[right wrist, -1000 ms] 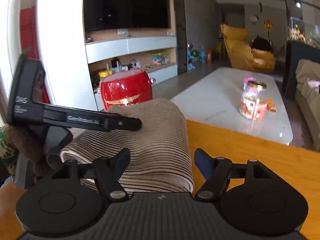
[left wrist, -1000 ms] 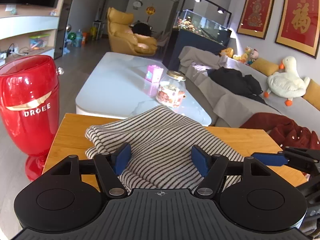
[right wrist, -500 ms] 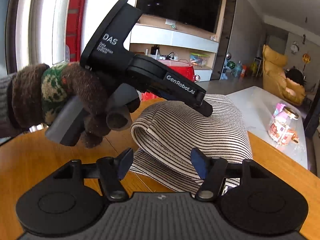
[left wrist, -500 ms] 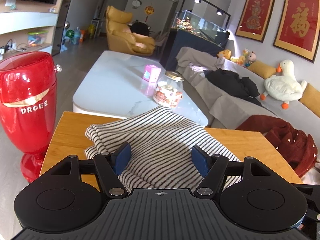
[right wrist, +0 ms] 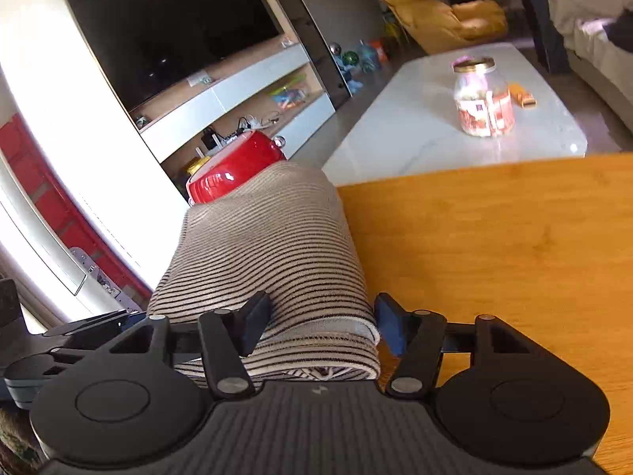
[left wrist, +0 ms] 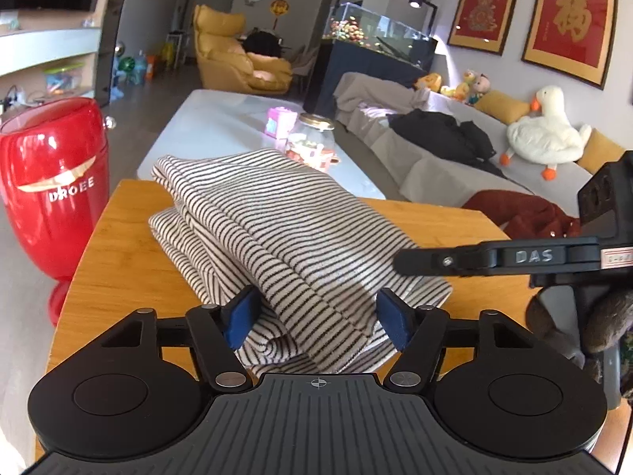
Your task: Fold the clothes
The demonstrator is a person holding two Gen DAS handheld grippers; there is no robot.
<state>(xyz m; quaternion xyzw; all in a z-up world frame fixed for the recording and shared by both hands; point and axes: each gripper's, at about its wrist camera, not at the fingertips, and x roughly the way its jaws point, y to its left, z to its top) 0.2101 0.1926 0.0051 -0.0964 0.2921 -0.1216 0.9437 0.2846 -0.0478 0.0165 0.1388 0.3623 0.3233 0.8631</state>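
A folded black-and-white striped garment [left wrist: 285,237] lies on the wooden table [left wrist: 118,261]. My left gripper [left wrist: 316,318] is open, and its blue pads [left wrist: 241,316] straddle the garment's near end. From the right, a finger of the right gripper [left wrist: 435,261], held in a gloved hand [left wrist: 609,316], reaches over the cloth's right edge. In the right wrist view the right gripper [right wrist: 321,326] is open low over the table [right wrist: 514,257]. The folded end of the garment [right wrist: 269,261] fills the gap between its fingers. Part of the left gripper [right wrist: 79,328] shows at the lower left.
A red DROEE container [left wrist: 51,190] stands on the floor just past the table's left edge. Beyond the table is a white coffee table [left wrist: 221,126] with a glass jar [right wrist: 482,99]. A dark red garment [left wrist: 522,213] lies on the sofa to the right.
The right gripper has swung round and dropped to the garment's end, which now sits between its fingers. The left gripper has come closer over the cloth. The right gripper's finger has re-entered the left view.
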